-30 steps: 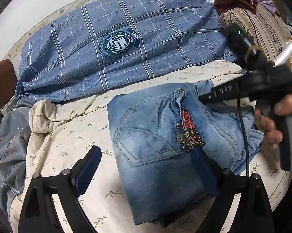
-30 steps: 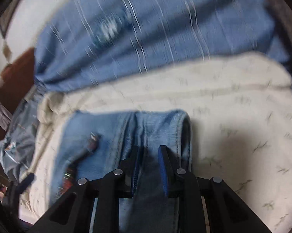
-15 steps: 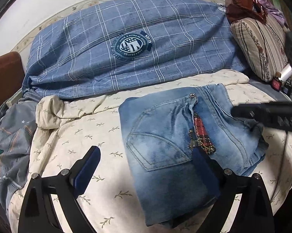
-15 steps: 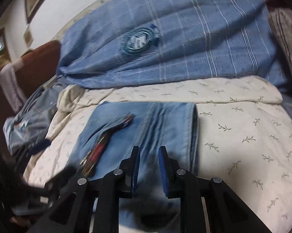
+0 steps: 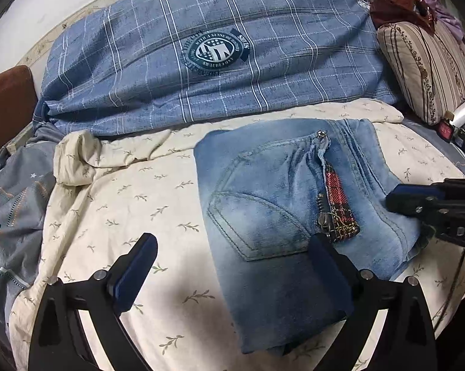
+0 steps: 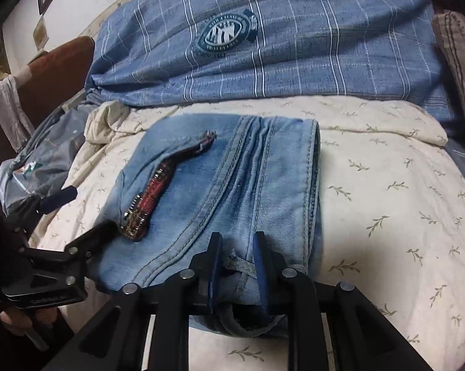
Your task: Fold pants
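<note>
Left wrist view gives us the whole bed: a cream sheet (image 5: 114,191) printed with small leaf sprigs, soft and rumpled at its far left corner, and behind it a big blue plaid quilt (image 5: 220,55) with a round dark crest, puffy and creased. A striped pillow (image 5: 424,68) leans at the far right.

On the sheet lie the jeans (image 5: 269,204), faded light-blue denim folded into a thick rectangular packet with a curved back pocket uppermost and an open zip showing red tartan lining (image 5: 339,207). A second ago the packet looked bunched along its right side; now it lies flatter and squarer, and the right gripper (image 6: 237,266) has swung round to the packet's near right edge. We judge the fold is nearly finished and this is a last tidying of the edge.

That right gripper's jaws stand narrowly apart and we see a belt loop (image 6: 241,264) and a ridge of stiff waistband cloth between the blue pads; whether the pads actually press it we cannot tell.

Our left gripper (image 5: 232,262) is spread wide with nothing in it, its left finger (image 5: 133,266) over bare sheet and its right finger over the packet's near corner, seemingly hovering above the denim.
</note>
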Demonstrator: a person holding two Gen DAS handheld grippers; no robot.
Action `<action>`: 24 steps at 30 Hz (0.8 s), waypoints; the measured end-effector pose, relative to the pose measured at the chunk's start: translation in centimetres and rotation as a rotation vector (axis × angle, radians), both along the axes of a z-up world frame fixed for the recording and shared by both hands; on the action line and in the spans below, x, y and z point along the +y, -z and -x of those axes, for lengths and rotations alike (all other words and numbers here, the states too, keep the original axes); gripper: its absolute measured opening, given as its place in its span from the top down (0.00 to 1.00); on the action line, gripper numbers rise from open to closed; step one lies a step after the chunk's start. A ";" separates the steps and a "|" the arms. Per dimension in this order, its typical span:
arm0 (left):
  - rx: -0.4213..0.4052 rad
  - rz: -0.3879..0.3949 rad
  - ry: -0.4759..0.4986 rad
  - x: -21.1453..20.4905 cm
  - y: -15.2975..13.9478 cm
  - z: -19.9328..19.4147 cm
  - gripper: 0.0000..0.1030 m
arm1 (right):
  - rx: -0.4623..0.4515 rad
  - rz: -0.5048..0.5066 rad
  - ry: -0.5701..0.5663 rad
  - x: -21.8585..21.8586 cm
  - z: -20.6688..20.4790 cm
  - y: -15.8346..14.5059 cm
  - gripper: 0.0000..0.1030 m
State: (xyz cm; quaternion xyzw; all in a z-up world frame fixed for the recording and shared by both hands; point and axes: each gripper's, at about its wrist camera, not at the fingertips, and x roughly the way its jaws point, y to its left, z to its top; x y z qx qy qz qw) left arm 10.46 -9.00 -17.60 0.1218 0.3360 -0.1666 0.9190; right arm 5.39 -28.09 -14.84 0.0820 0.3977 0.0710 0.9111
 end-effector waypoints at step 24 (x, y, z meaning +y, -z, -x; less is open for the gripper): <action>0.082 -0.054 -0.052 1.6 1.8 -1.2 0.05 | 0.045 0.057 -0.013 2.5 0.5 1.5 0.75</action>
